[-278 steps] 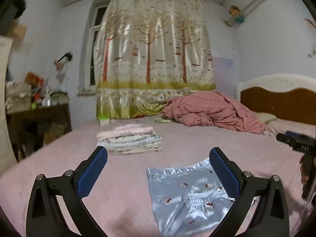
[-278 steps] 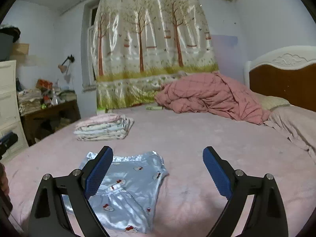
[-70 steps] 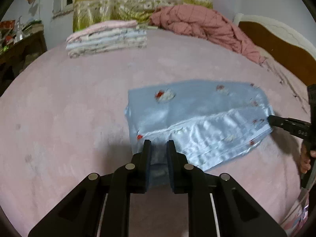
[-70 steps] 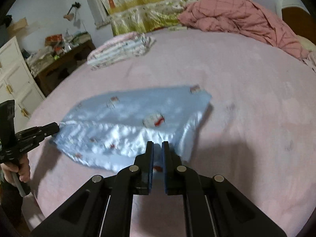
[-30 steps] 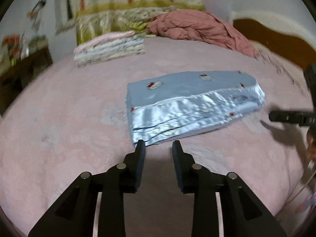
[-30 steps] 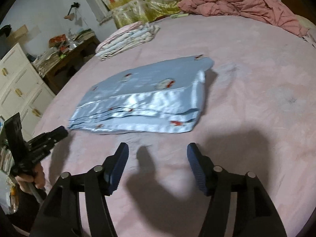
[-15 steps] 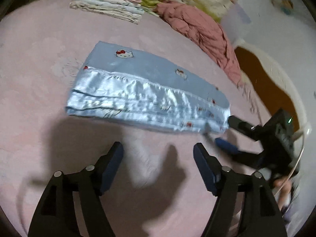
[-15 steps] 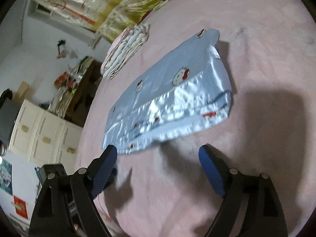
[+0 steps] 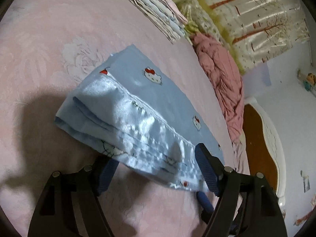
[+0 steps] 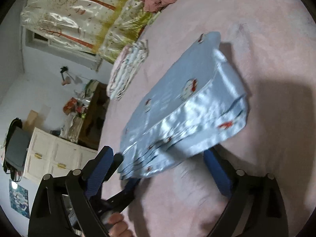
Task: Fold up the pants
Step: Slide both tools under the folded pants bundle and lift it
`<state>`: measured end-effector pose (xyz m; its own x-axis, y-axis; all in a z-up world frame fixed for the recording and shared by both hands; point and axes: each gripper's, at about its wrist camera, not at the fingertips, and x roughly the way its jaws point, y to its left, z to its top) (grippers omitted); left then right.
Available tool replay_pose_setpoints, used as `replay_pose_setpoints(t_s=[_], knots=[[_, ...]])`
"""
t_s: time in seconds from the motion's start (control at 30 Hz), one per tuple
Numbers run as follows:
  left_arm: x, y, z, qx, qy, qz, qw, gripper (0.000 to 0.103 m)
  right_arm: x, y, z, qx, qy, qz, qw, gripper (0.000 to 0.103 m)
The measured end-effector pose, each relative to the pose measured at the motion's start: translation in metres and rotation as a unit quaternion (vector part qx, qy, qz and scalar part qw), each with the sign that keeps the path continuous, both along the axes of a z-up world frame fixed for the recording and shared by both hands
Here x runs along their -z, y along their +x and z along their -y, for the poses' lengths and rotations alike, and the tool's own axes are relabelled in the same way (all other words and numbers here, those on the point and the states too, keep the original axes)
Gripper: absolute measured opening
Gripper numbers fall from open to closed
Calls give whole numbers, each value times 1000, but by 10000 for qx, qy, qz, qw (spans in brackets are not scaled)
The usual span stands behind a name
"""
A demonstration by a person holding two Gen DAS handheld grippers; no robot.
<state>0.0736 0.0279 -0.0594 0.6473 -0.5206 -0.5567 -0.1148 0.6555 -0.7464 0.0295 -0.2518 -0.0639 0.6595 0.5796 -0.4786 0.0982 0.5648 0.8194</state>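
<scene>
The pants (image 9: 138, 106) lie folded mid-frame on the bed (image 9: 39, 39), both hand-held grippers, left (image 9: 156, 167) and right (image 10: 158, 169), spread wide around the bundle's near edge, so little seems left

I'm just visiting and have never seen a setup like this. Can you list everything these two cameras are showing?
Folded pants: one, light blue satin with cartoon-cat print, lying on the bed.
Bed cover: one, pink.
Stack of folded clothes: one, pink and white, far side of bed.
Quilt: one, dusty pink, crumpled by the headboard.
Headboard: one, brown with white frame.
Curtain: one, cream with tree print.
Cabinet: one, white, beside the bed.
Left gripper: black with blue pads, open around one end of the pants.
Right gripper: same, open at the other end.
</scene>
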Motion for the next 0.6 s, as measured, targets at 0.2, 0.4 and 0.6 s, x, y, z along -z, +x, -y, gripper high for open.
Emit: replay_pose_setpoints(t_s=[0.2, 0.4, 0.6], knots=[[2, 7, 2, -744, 253, 270, 9965, 76, 5, 24, 0, 348, -176, -51, 9992, 95], [-2, 29, 19, -788, 783, 486, 9926, 94, 5, 43, -2, 546, -561, 297, 9965, 95], [-1, 42, 18, -1297, 965, 572, 9852, 97, 8, 48, 10, 1193, -476, 632, 9897, 91]])
